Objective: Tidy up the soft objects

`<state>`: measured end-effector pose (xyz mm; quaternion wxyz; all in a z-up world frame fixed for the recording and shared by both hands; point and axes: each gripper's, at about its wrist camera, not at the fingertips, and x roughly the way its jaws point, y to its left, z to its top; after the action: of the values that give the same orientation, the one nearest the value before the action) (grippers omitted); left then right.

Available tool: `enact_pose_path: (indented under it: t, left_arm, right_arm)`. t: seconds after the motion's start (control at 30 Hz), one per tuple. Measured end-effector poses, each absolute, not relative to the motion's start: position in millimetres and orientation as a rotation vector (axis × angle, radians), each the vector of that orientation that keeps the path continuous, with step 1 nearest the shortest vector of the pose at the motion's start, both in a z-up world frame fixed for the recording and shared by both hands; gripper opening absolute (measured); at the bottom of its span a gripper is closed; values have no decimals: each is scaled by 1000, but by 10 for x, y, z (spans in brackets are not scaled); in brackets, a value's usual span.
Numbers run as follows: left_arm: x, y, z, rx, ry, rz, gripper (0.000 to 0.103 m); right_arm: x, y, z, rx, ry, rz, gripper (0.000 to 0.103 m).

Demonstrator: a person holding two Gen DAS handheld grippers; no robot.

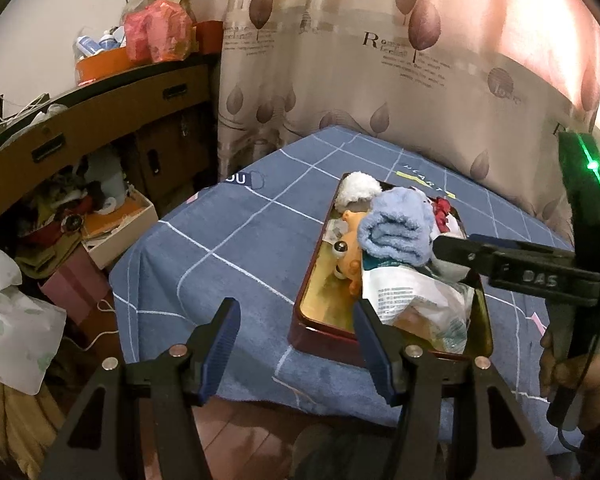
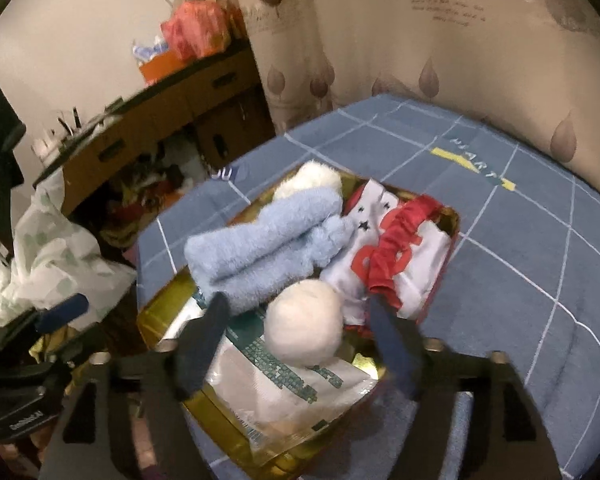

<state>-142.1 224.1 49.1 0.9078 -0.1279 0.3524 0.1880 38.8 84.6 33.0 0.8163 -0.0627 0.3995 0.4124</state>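
Note:
A red tin tray with a gold inside (image 1: 312, 312) (image 2: 156, 312) sits on the blue bed. It holds a rolled light-blue towel (image 1: 396, 228) (image 2: 268, 236), a white fluffy ball (image 1: 356, 190) (image 2: 308, 182), an orange plush toy (image 1: 350, 248), a white plastic packet (image 1: 412, 296) (image 2: 284, 380), a red-and-white cloth (image 2: 392, 248) and a cream ball (image 2: 304, 328). My left gripper (image 1: 296, 336) is open and empty at the tray's near left corner. My right gripper (image 2: 300, 344) is open, its fingers either side of the cream ball; it also shows over the tray in the left wrist view (image 1: 516, 264).
The blue checked bedsheet (image 1: 228, 256) (image 2: 520, 264) lies under the tray. A leaf-print curtain (image 1: 380, 60) hangs behind. A cluttered wooden desk (image 1: 100, 120) and boxes (image 1: 116, 224) stand to the left, past the bed edge. A white plastic bag (image 2: 48, 256) lies at the left.

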Motion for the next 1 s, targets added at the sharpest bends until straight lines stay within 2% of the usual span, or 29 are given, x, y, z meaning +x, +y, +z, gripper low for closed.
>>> enact_pose_path:
  t: [0.1, 0.17, 0.23, 0.3, 0.37, 0.57, 1.0]
  left_arm:
    - [-1411, 2176, 506, -242, 726, 373, 64]
    - [-1406, 2105, 525, -211, 717, 350, 67]
    - [-1382, 2030, 532, -169, 720, 312, 67]
    - [-1368, 1989, 536, -143, 720, 303, 67]
    - [-1381, 1956, 579, -126, 695, 276, 67]
    - [-1436, 1922, 734, -105, 601, 216, 67]
    - [-1513, 1887, 811, -113, 568, 229, 67]
  right_arm:
    - [274, 725, 446, -108, 783, 857, 76]
    - [117, 640, 554, -123, 712, 806, 80]
    - [-104, 543, 691, -136, 623, 746, 94]
    - [-335, 450, 824, -159, 521, 669, 103]
    - [-554, 379, 940, -201, 424, 537, 103]
    - [-962, 306, 1048, -266, 292, 336, 103]
    - [-1150, 238, 875, -187, 382, 412, 103]
